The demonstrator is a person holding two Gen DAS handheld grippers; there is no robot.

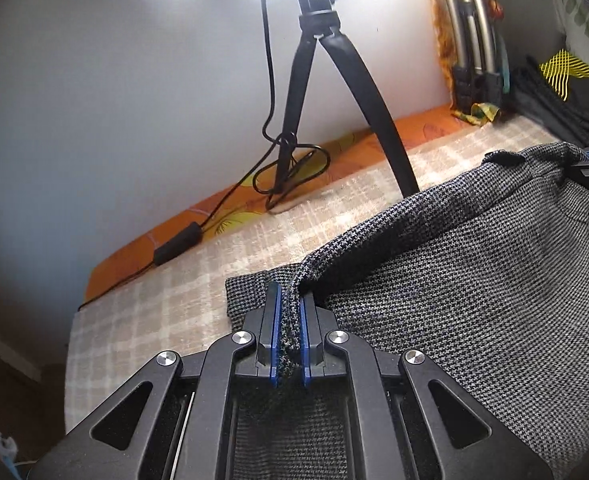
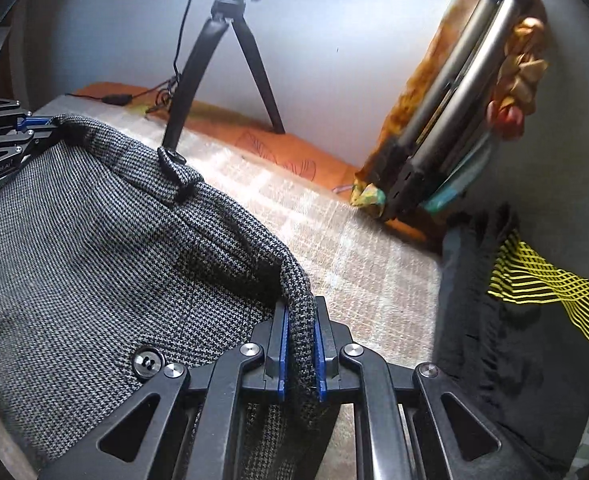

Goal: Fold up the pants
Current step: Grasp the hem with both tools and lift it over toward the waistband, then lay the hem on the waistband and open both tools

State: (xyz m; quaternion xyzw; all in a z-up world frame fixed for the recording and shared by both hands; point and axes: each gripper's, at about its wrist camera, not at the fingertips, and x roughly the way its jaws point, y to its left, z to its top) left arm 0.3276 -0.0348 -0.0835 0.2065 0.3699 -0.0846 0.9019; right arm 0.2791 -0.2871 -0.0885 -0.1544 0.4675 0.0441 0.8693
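While both corners are pinched, the left hand-held gripper (image 1: pixel 290 332) clamps one end of the grey houndstooth woven pants (image 1: pixel 474 280) waistband, cloth sagging over the checked beige bed cover (image 1: pixel 166 300); the right hand-held gripper (image 2: pixel 300 344) clamps the other, likely to keep the edge taut for folding.

The grey houndstooth woven pants (image 1: pixel 474 264) lie on the beige checked blanket (image 1: pixel 166 300), with their upper edge stretched between the left gripper (image 1: pixel 289 320) and the right gripper (image 2: pixel 300 340). Behind the pants, the black three-legged tripod (image 1: pixel 318 80) stands near the wall, and the black cable (image 1: pixel 270 80) hangs to its left. On the right of the blanket lies the dark cloth with yellow stripes (image 2: pixel 534 320).
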